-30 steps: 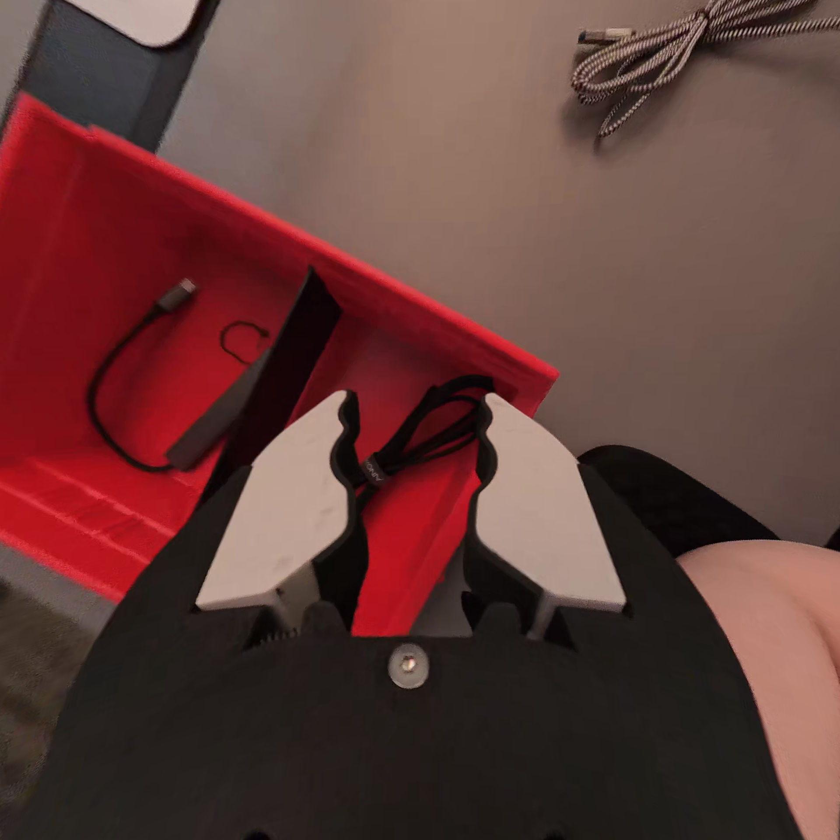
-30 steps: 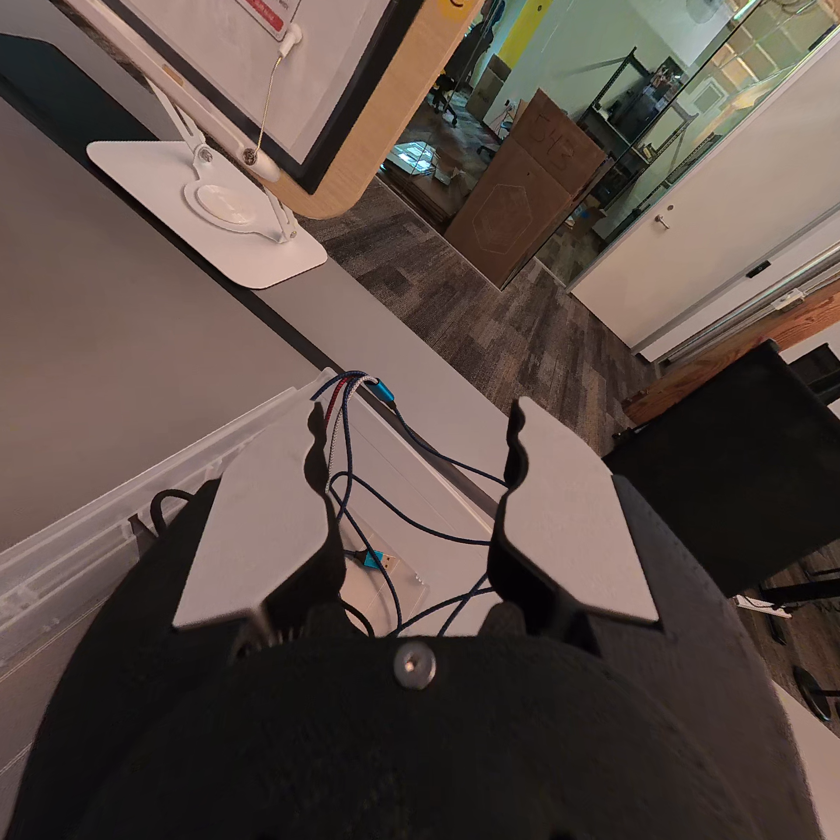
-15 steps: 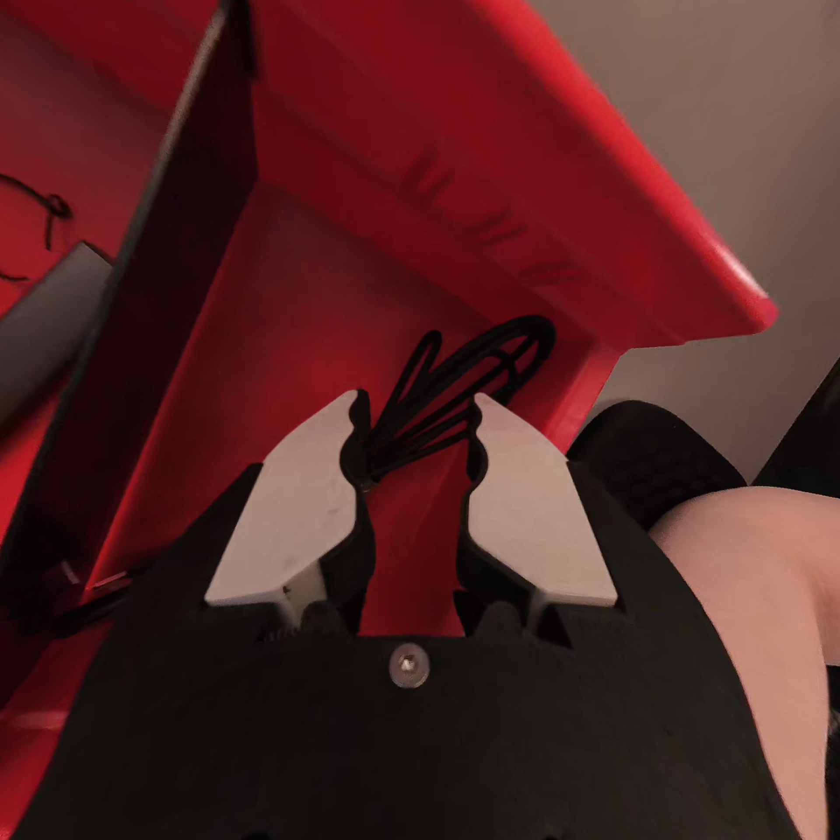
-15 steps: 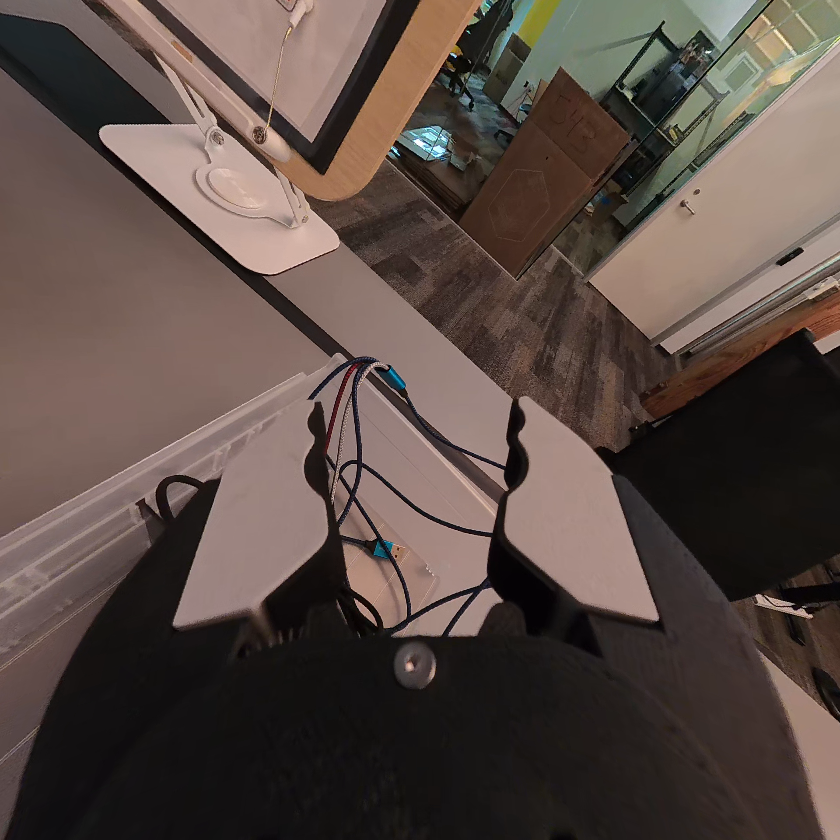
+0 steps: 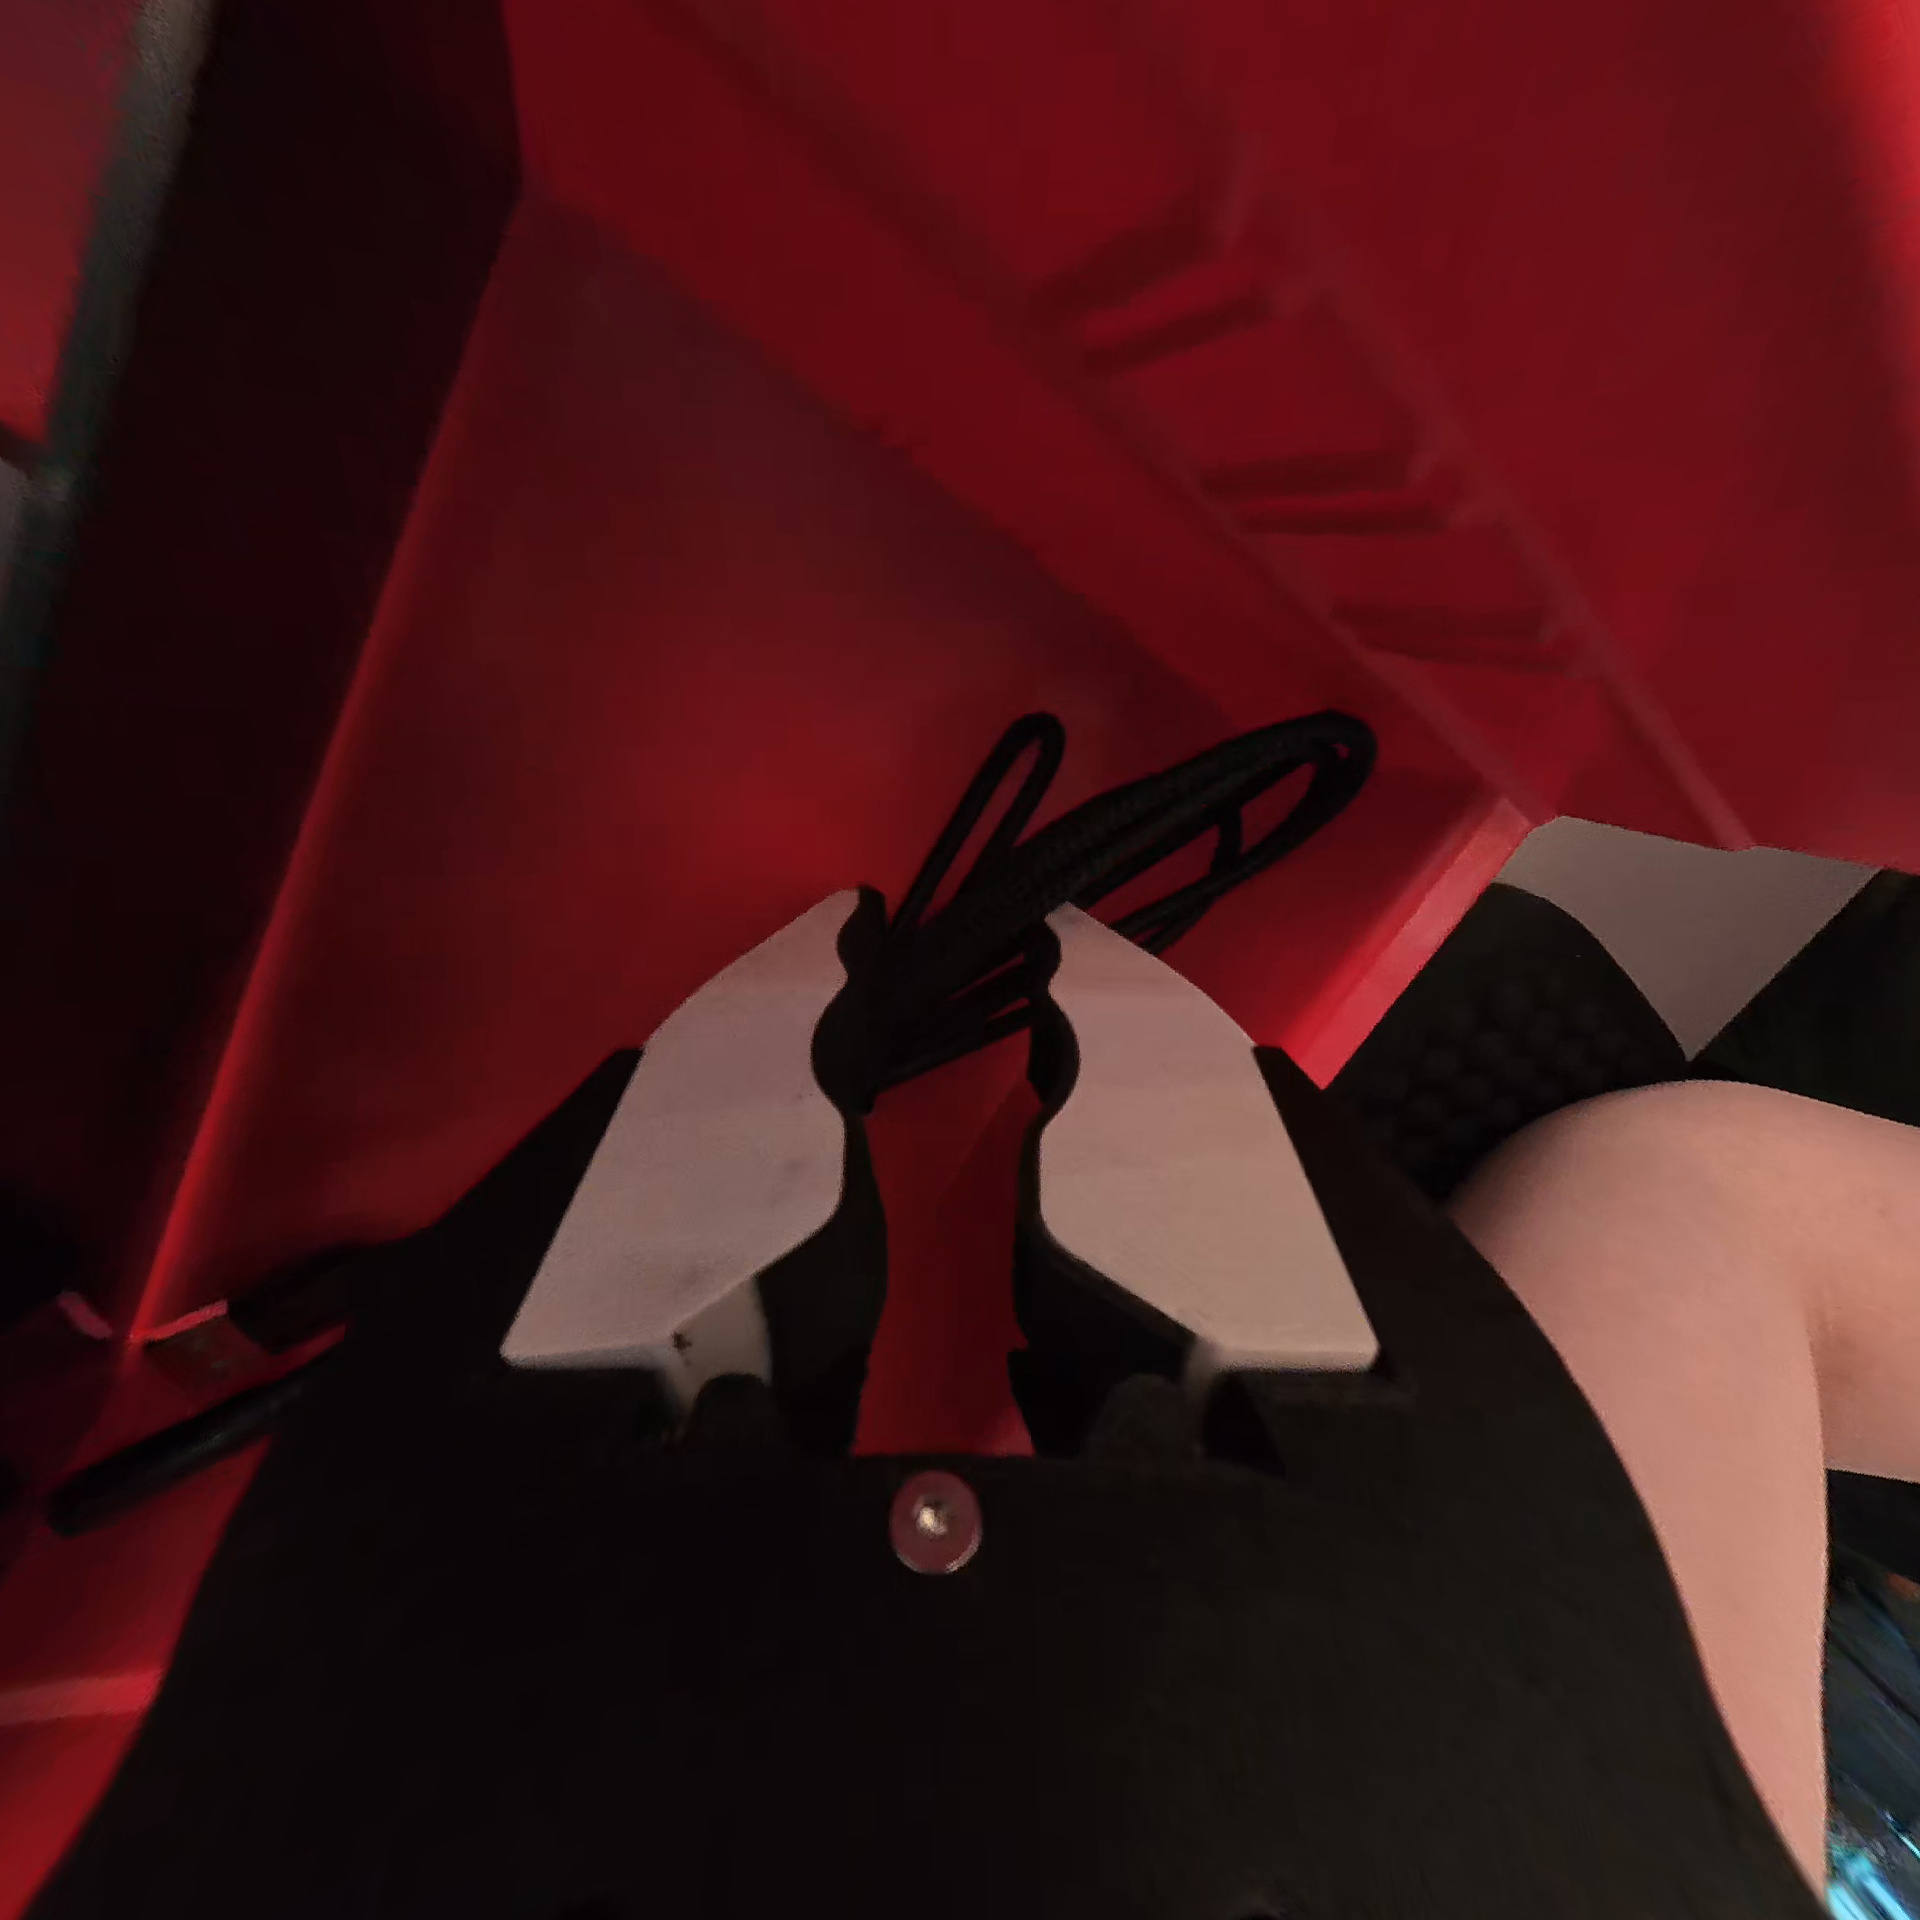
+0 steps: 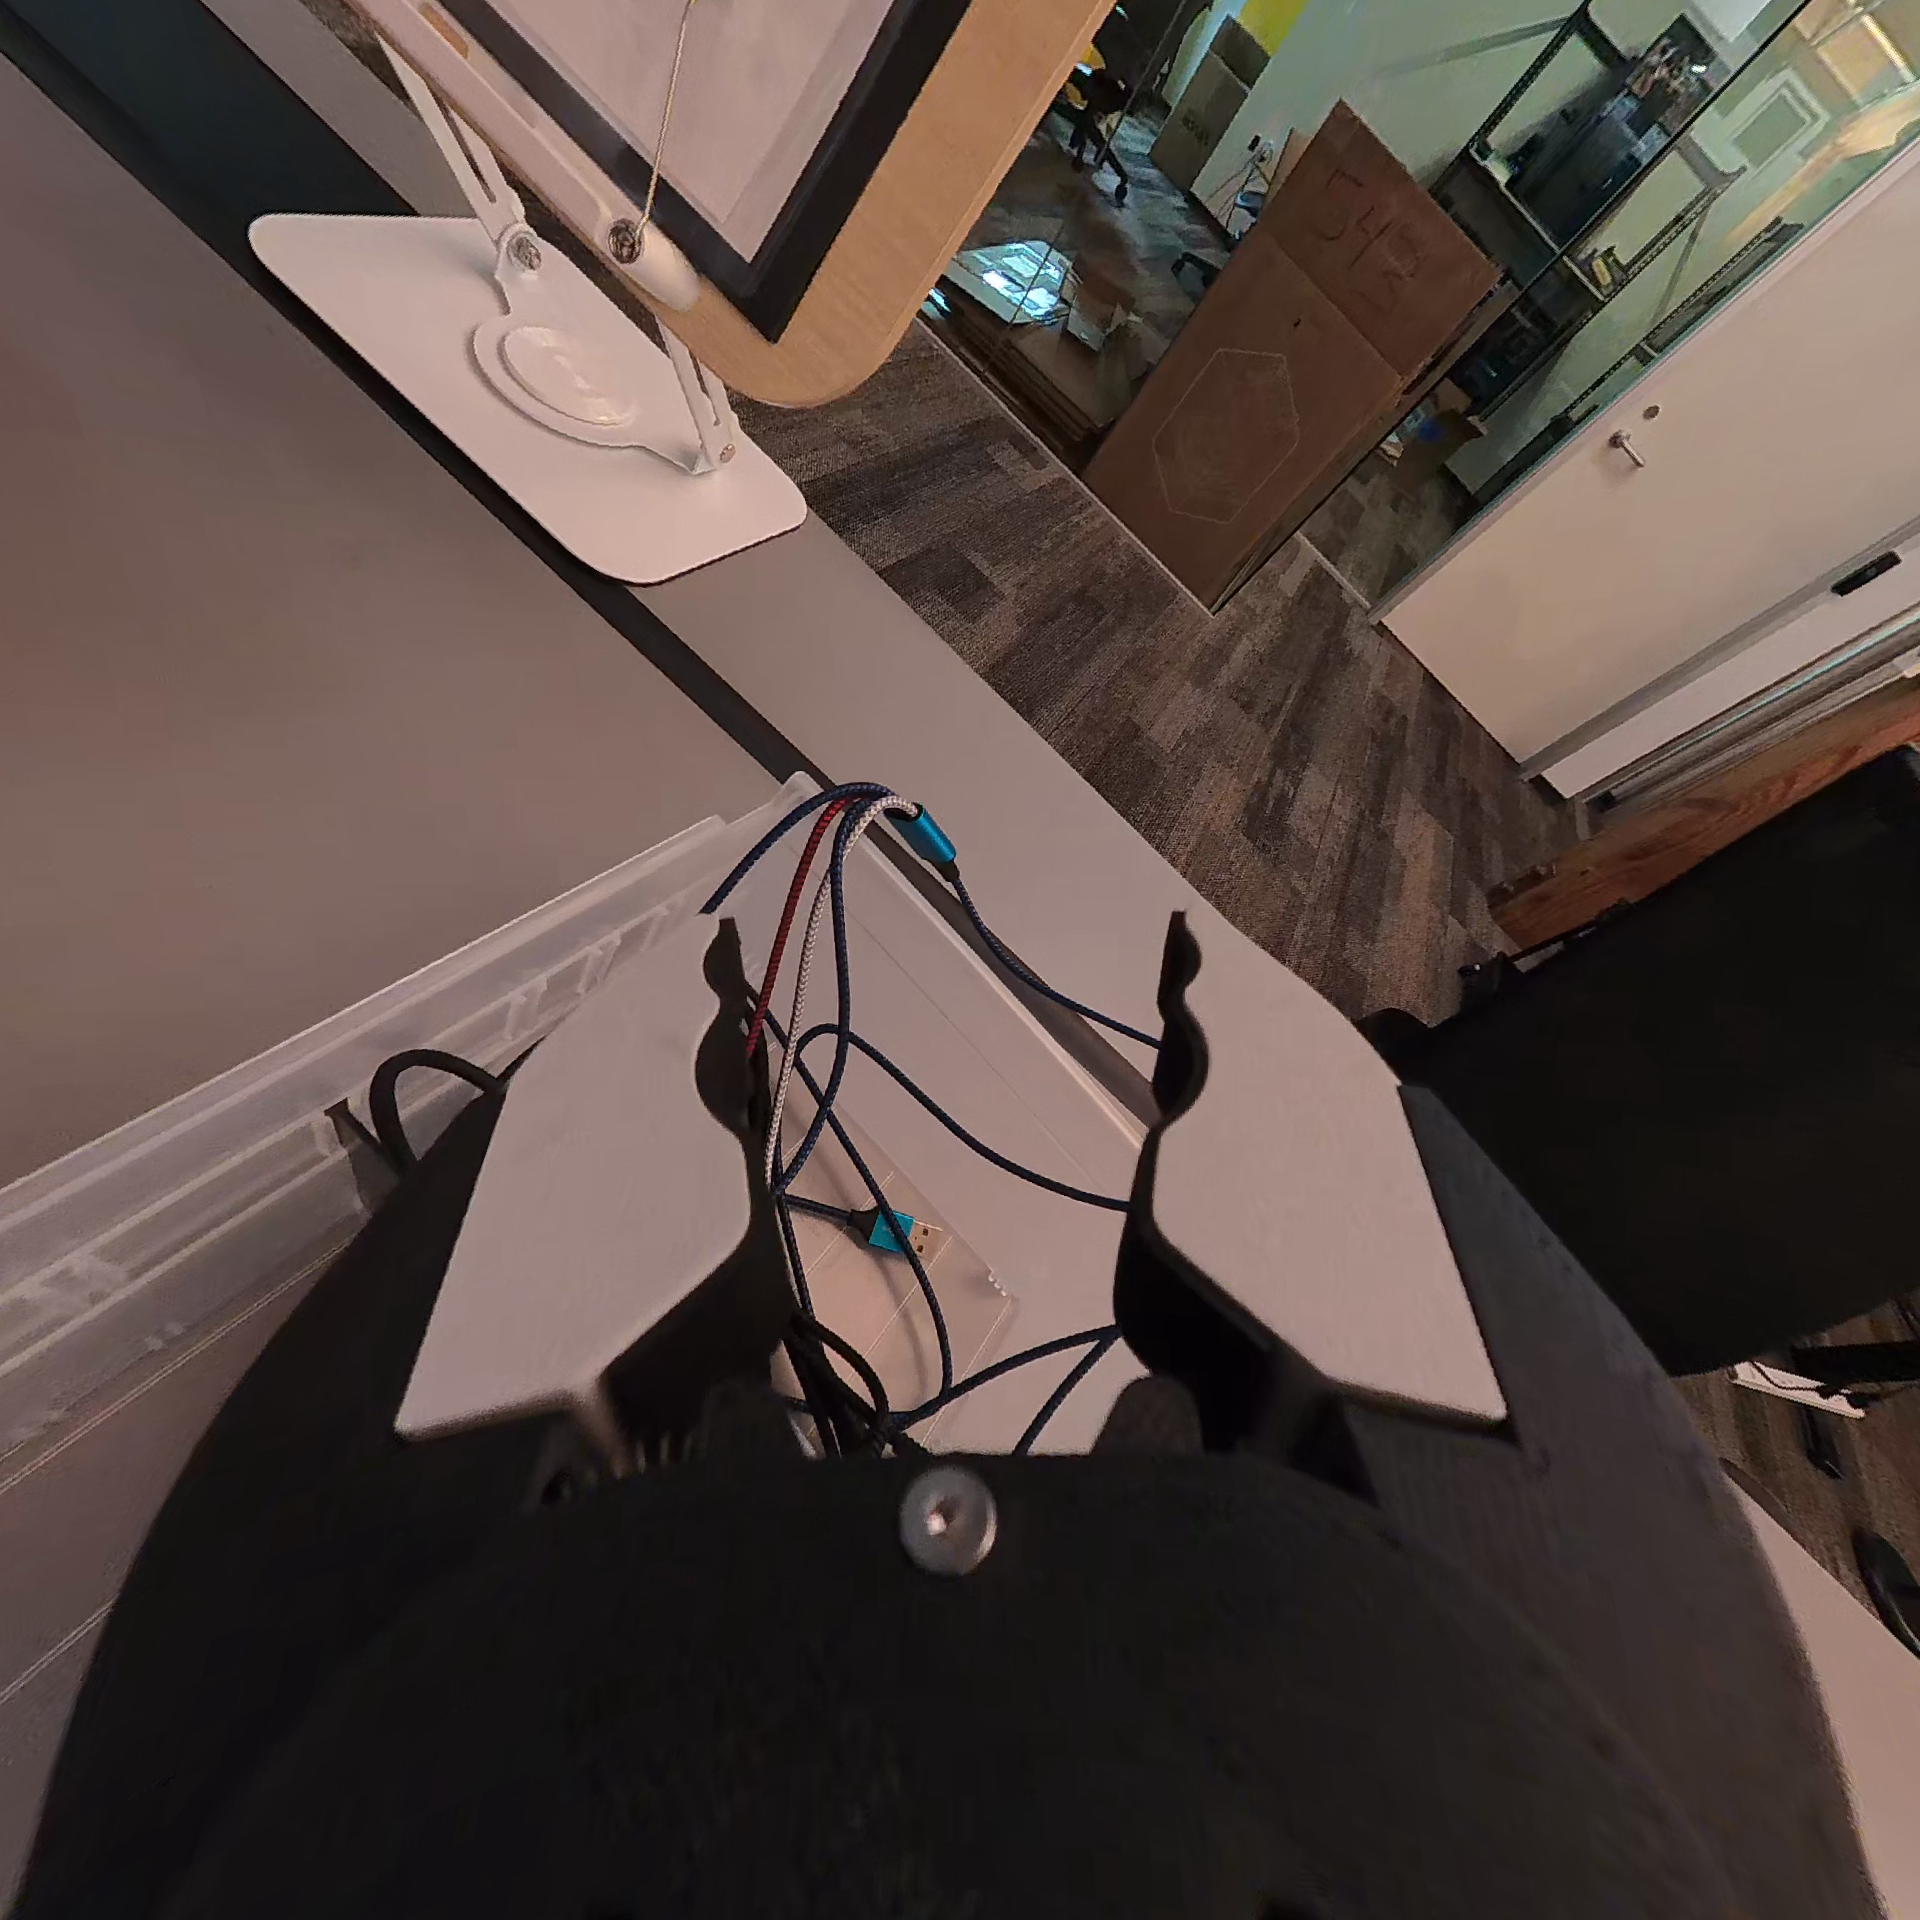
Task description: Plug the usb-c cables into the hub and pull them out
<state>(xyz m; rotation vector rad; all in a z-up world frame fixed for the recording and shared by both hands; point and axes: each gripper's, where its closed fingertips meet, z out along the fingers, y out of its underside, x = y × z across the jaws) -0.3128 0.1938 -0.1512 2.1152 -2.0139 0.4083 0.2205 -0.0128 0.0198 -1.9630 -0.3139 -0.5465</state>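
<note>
- Bundled black cable (image 5: pixel 1122 831): lies on the floor of the red bin (image 5: pixel 727 520), in the compartment by the bin's near corner, loops fanned toward the bin wall.
- Left hand-held gripper (image 5: pixel 951 935): a second ago it hung above the bin with jaws wide; now it is deep inside, jaws narrowed onto the tied neck of the bundle. Pinching it, by the look of it; contact on the right finger is partly hidden.
- Hub: no longer in the left wrist view; only a dark connector (image 5: pixel 197 1351) shows at the bin's left edge.
- Judgement: pick-up of the first cable is in hand; plugging not yet begun.
- Right hand-held gripper (image 6: pixel 951 966): spread, empty, hardly shifted, over braided cables (image 6: pixel 831 935) in a clear tray (image 6: pixel 312 1091) at the bench edge.
</note>
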